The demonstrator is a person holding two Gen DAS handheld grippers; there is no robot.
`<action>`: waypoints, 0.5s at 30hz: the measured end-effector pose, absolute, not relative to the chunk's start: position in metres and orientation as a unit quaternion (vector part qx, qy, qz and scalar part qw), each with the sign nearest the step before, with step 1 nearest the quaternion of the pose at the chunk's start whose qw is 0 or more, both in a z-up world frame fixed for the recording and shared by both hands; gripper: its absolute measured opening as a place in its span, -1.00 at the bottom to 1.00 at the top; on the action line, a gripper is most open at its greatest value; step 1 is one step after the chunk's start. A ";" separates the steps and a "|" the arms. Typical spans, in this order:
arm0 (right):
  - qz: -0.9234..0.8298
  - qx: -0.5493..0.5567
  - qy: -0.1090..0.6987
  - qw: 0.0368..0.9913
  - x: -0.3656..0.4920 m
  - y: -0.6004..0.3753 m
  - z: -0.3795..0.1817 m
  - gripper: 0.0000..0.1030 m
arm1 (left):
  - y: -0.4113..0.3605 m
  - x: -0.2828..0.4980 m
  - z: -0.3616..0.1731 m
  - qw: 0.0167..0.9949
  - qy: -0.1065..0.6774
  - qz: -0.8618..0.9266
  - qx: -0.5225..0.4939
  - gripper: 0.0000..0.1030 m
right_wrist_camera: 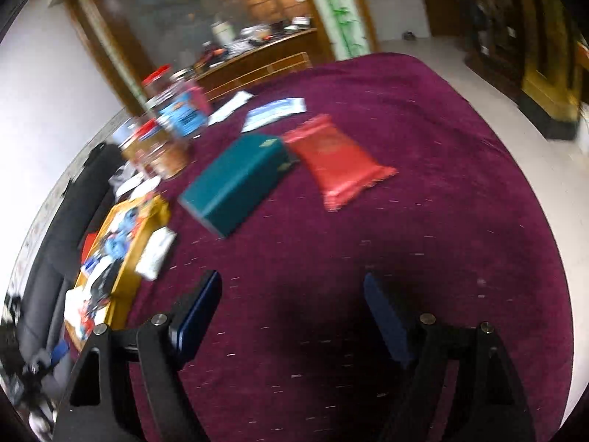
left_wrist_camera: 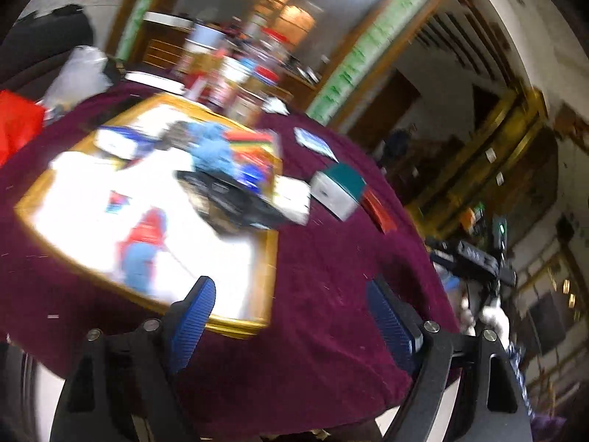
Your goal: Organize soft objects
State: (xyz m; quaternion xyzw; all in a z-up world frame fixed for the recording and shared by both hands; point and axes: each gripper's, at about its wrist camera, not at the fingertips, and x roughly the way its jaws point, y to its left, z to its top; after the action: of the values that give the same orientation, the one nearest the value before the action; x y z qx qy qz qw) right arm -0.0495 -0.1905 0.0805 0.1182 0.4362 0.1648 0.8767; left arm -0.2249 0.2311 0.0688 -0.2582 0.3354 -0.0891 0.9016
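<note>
Hovering over maroon cloth (right_wrist_camera: 405, 221): left gripper (left_wrist_camera: 291, 316) and right gripper (right_wrist_camera: 292, 316), jaws spread wide, nothing held; red pouch (right_wrist_camera: 340, 160) beside teal box (right_wrist_camera: 235, 182).

right claw (right_wrist_camera: 291, 294) jaws apart, empty | teal box (right_wrist_camera: 235, 180) touching red packet (right_wrist_camera: 338, 158) | maroon cloth (right_wrist_camera: 423, 239)

Left cam: on left gripper (left_wrist_camera: 291, 316), looks fwd along fingers, tilted down over maroon tablecloth (left_wrist_camera: 331, 258); gold-edged tray (left_wrist_camera: 270, 258) close ahead-left, room beyond. Blurred.
Right cam: on right gripper (right_wrist_camera: 292, 313), looks fwd and down at bare cloth; tray (right_wrist_camera: 121, 287) far left, seen edge-on.
Shared: cloth, tray, teal box (left_wrist_camera: 340, 191) (right_wrist_camera: 235, 180), red packet (left_wrist_camera: 379, 210) (right_wrist_camera: 338, 158), jars (right_wrist_camera: 165, 136) at far edge.
</note>
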 end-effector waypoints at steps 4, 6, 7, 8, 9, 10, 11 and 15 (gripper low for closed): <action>0.146 0.120 0.443 0.876 -0.030 -0.206 0.069 0.53 | 0.185 -0.207 0.067 0.896 0.366 -0.125 -0.219 0.69; 0.139 0.113 0.449 0.875 -0.013 -0.207 0.063 0.53 | 0.161 -0.201 0.065 0.891 0.382 -0.145 -0.198 0.69; 0.136 0.111 0.452 0.875 -0.008 -0.207 0.062 0.53 | 0.151 -0.198 0.064 0.888 0.390 -0.153 -0.189 0.69; 0.134 0.110 0.457 0.872 -0.002 -0.205 0.061 0.53 | 0.143 -0.196 0.063 0.886 0.395 -0.159 -0.183 0.69; 0.140 0.111 0.460 0.870 0.001 -0.202 0.060 0.53 | 0.136 -0.195 0.062 0.883 0.401 -0.166 -0.176 0.69; 0.154 0.113 0.461 0.866 0.002 -0.196 0.060 0.53 | 0.131 -0.194 0.061 0.882 0.405 -0.170 -0.172 0.69; 0.178 0.116 0.463 0.861 0.002 -0.184 0.061 0.53 | 0.127 -0.192 0.060 0.880 0.410 -0.174 -0.167 0.69; 0.248 0.106 0.481 0.834 -0.004 -0.124 0.060 0.53 | 0.120 -0.187 0.055 0.875 0.421 -0.176 -0.161 0.69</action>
State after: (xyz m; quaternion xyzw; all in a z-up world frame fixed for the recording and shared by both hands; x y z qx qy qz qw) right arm -0.0044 -0.1238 0.0603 0.1063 0.4809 0.2479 0.8343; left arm -0.1867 0.1202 0.0554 -0.1608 0.4212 -0.1757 0.8752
